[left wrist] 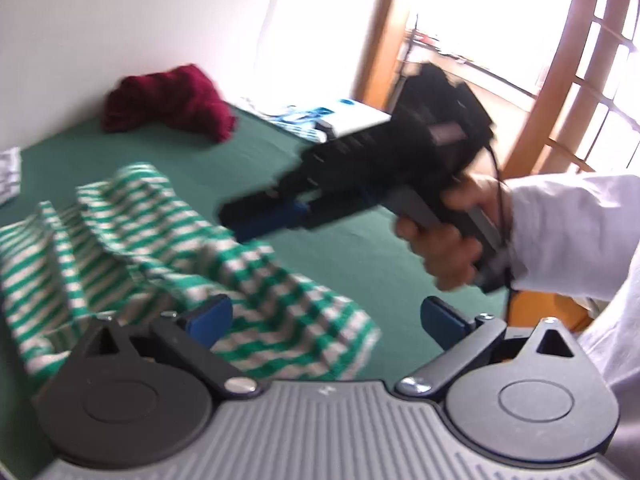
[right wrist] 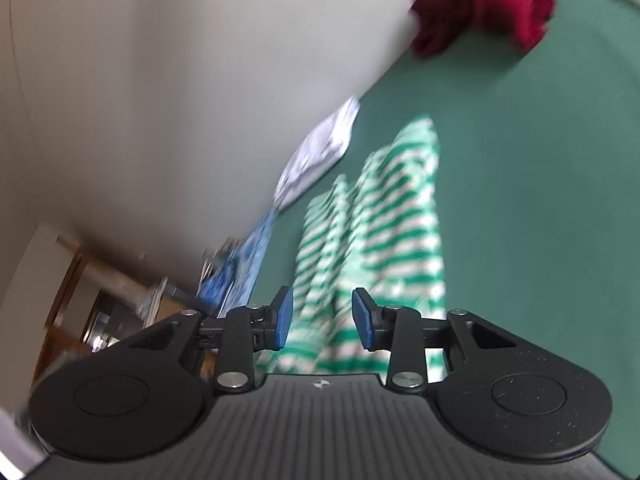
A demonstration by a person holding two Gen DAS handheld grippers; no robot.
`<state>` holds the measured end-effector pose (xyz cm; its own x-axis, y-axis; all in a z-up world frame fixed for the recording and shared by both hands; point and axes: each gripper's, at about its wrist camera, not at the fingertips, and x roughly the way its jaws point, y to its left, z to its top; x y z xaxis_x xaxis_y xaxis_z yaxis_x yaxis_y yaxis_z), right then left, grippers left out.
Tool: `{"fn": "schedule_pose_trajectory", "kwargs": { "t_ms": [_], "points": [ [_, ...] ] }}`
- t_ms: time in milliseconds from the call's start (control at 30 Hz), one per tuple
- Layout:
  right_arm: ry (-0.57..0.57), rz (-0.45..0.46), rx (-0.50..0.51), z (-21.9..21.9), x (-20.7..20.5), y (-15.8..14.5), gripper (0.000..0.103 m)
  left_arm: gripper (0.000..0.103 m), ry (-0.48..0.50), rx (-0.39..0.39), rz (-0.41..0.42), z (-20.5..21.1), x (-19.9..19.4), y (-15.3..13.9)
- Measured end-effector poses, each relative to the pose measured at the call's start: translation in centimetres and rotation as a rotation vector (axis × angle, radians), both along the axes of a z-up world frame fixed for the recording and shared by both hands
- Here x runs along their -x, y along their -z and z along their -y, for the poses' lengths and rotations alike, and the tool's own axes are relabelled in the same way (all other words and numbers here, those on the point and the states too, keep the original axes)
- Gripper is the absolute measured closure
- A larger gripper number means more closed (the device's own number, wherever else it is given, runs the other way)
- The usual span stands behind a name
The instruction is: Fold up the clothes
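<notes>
A green-and-white striped garment (left wrist: 160, 248) lies rumpled on the green tabletop (left wrist: 360, 248). My left gripper (left wrist: 328, 314) hovers over its near edge, jaws wide apart, with the left fingertip above the cloth and nothing clamped. In the left wrist view the right gripper (left wrist: 236, 224) reaches in from the right, held by a hand (left wrist: 444, 236) in a white sleeve, its tip just over the garment's far fold. Seen from the right wrist, the right gripper (right wrist: 323, 316) has a narrow gap between its blue pads, and the striped garment (right wrist: 384, 224) lies beyond them, not pinched.
A crumpled maroon garment (left wrist: 168, 100) sits by the wall at the far side of the table. A white cloth (right wrist: 320, 152) and blue-patterned fabric (right wrist: 240, 264) lie along the wall edge. A white-and-blue box (left wrist: 348, 116) rests near the bright window with its wooden frame (left wrist: 560, 92).
</notes>
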<state>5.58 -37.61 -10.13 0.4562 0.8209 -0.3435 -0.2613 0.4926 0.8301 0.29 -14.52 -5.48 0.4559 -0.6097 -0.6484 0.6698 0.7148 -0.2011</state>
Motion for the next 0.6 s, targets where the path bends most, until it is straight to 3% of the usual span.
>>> {"fn": "schedule_pose_trajectory", "kwargs": {
  "t_ms": [100, 167, 267, 400, 533, 600],
  "points": [
    [0.052, -0.035, 0.096, -1.2, -1.1, 1.3, 0.069, 0.003, -0.132, -0.043, -0.038, -2.5, -2.1, 1.9],
    [0.087, -0.098, 0.111, -1.1, -2.0, 3.2, 0.096, 0.004, -0.184, -0.048, -0.086, -3.5, -3.2, 3.8],
    [0.080, -0.066, 0.106, -1.0, -2.2, 4.0, 0.098, 0.001, -0.198, -0.016, -0.073, -3.5, -3.0, 5.6],
    [0.079, -0.034, 0.168, -1.3, -2.0, 3.0, 0.097, 0.001, -0.184, -0.037, -0.070, -3.0, -2.7, 5.0],
    [0.101, 0.069, 0.225, -2.5, -1.3, 0.6, 0.081, 0.001, -0.219, -0.039, -0.035, -5.2, -2.0, 2.9],
    [0.075, 0.123, 0.214, -3.6, -1.2, -0.4, 0.080, 0.001, -0.261, -0.044, -0.016, -6.4, -2.5, 2.5]
  ]
}}
